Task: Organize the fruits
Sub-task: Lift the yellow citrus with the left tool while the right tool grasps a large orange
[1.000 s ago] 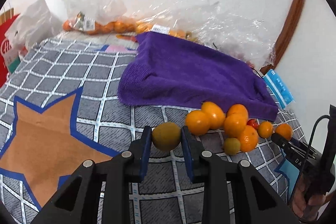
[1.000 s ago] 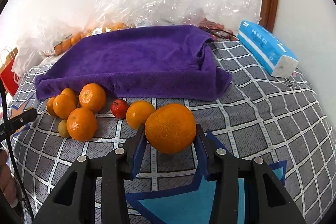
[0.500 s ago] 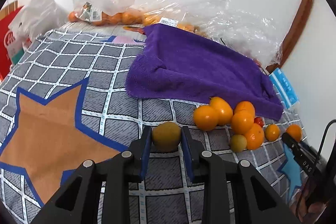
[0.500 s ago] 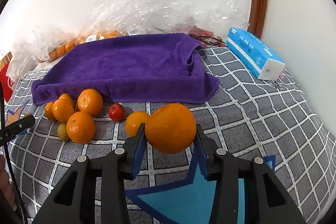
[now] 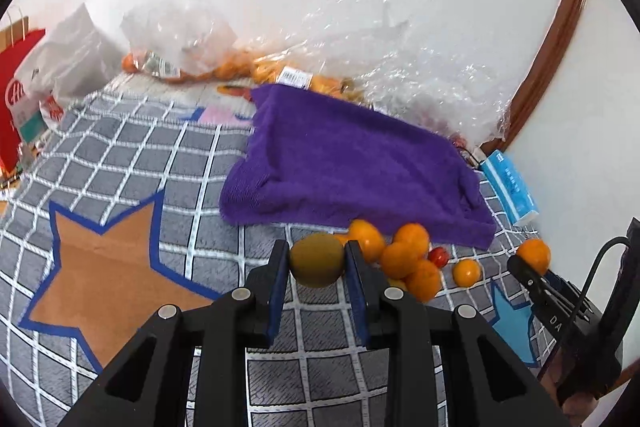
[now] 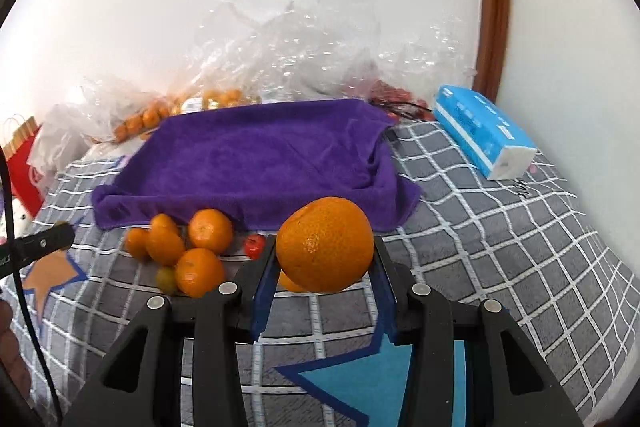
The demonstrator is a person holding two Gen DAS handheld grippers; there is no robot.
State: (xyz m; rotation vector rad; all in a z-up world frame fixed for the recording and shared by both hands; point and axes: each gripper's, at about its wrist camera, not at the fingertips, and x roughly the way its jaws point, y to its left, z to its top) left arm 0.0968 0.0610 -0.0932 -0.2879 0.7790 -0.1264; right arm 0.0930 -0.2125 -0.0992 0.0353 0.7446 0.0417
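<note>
Two fruits are now off the surface at once. My left tool (image 5: 317, 259) is clamped on a small greenish-brown fruit (image 5: 317, 259), perhaps a kiwi, at lower centre of its view. My right tool (image 6: 325, 251) is clamped on a large orange (image 6: 325, 243) at centre of its view. Compared with a second ago, the checked bedspread (image 5: 132, 155) sits lower and looks further off in both views, and more of the back wall shows, so both fruits have been lifted clear of it. I judge the pick-up finished and the carry begun, most likely toward the purple towel (image 6: 260, 155).

The loose cluster of mandarins (image 6: 184, 251) with one small red fruit (image 6: 254, 245) lies just in front of the towel's near edge, at left centre of the right view. I would need to pass over it, not through it. The towel's top is bare and wide, with open room across its middle. Its far edge meets crumpled plastic bags (image 6: 288, 47) against the wall. A blue tissue pack (image 6: 482, 131) lies at right centre, apart from the towel. The bedspread to the lower right is free.
</note>
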